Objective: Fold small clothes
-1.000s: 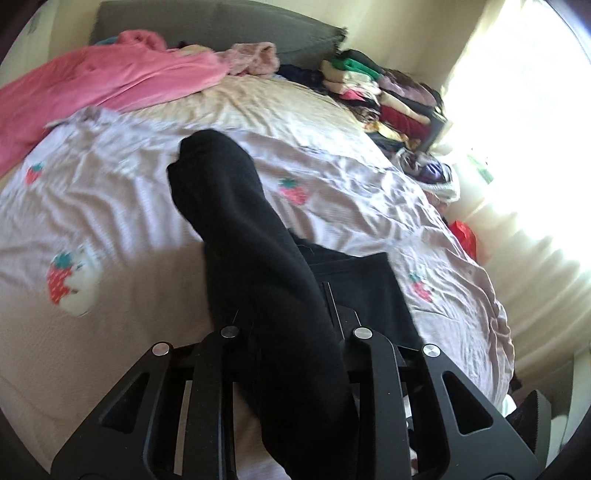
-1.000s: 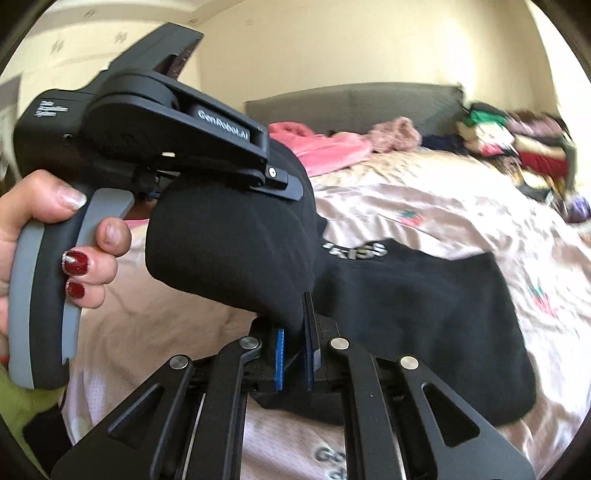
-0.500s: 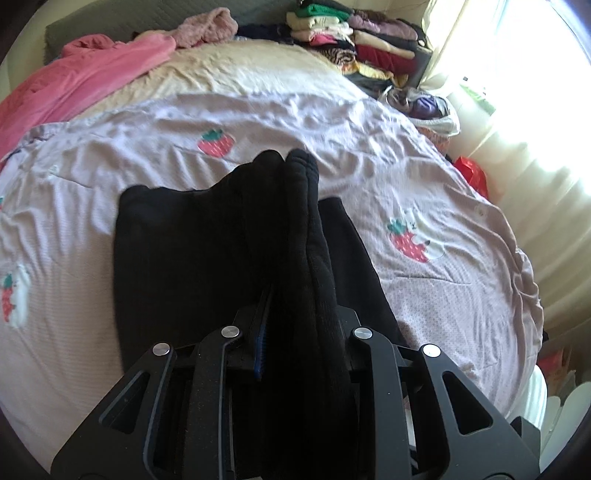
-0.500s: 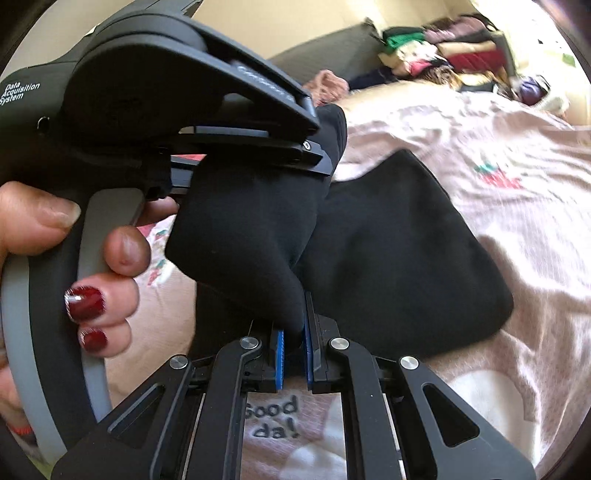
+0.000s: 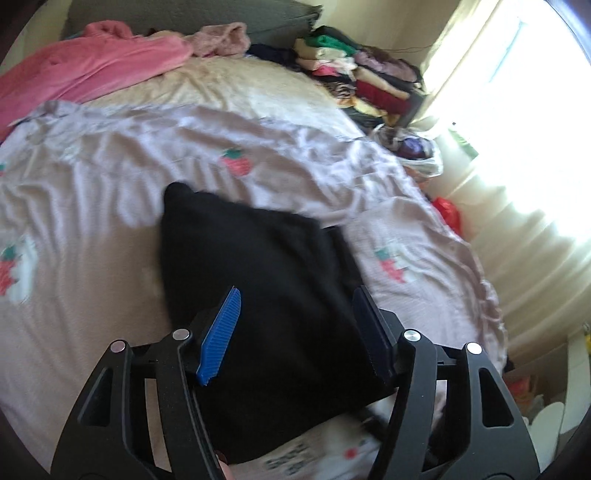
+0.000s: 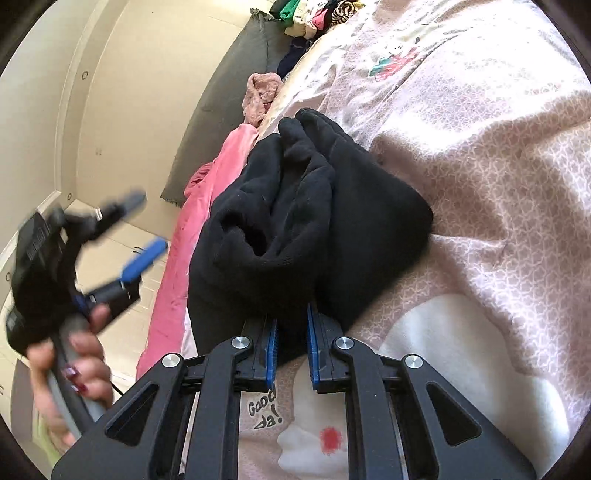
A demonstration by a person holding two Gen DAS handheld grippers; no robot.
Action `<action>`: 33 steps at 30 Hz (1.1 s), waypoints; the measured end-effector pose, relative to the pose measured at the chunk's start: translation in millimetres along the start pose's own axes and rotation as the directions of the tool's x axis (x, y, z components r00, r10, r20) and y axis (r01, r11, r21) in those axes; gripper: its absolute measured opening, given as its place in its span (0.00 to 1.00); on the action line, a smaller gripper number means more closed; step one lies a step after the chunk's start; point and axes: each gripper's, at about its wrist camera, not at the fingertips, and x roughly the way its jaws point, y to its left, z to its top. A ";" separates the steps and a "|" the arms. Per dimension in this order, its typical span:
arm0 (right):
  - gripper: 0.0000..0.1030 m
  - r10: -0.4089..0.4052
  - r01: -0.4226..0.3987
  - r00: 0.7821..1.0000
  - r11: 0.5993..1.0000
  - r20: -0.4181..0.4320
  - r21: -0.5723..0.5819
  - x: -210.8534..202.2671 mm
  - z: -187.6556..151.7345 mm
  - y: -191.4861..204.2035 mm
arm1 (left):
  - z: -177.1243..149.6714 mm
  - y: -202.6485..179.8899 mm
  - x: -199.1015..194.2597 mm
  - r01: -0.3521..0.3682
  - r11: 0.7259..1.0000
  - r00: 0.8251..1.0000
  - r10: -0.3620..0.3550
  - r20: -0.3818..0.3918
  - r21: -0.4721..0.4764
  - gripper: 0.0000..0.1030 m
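A black garment (image 5: 266, 295) lies folded on the pink strawberry bedsheet (image 5: 110, 177). My left gripper (image 5: 299, 332) is open above it, its blue pads apart and empty. In the right wrist view the same black garment (image 6: 303, 221) is bunched in thick folds, and my right gripper (image 6: 291, 343) holds its near edge between narrowly parted blue pads. The left gripper (image 6: 140, 236) also shows there, blurred, open, off to the left of the garment in a hand with red nails.
A pink garment (image 5: 85, 66) lies at the head of the bed beside a grey pillow (image 5: 184, 14). A pile of folded clothes (image 5: 362, 81) sits at the far right corner. Bright curtains (image 5: 517, 184) run along the bed's right edge.
My left gripper has opened and let go of the black garment, pulling away to the left. The garment now lies folded on the bed. My right gripper keeps hold of its edge.
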 end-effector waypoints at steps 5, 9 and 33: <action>0.61 -0.093 0.104 0.994 0.973 0.062 -0.207 -6.6 2.7 40.2 | -17.9 29.4 6.4 -0.047 0.999 0.998 0.045 -0.049 -0.028 0.54; 0.74 -0.069 0.081 0.995 0.978 0.069 -0.193 -2.7 19.7 39.2 | -31.2 41.9 10.1 -0.058 0.998 0.996 0.055 -0.075 -0.036 0.54; 0.84 -0.184 0.239 0.966 0.907 0.182 -0.347 -84.4 11.0 86.1 | -85.2 14.9 -68.0 -0.051 0.991 0.998 0.046 0.044 0.126 0.70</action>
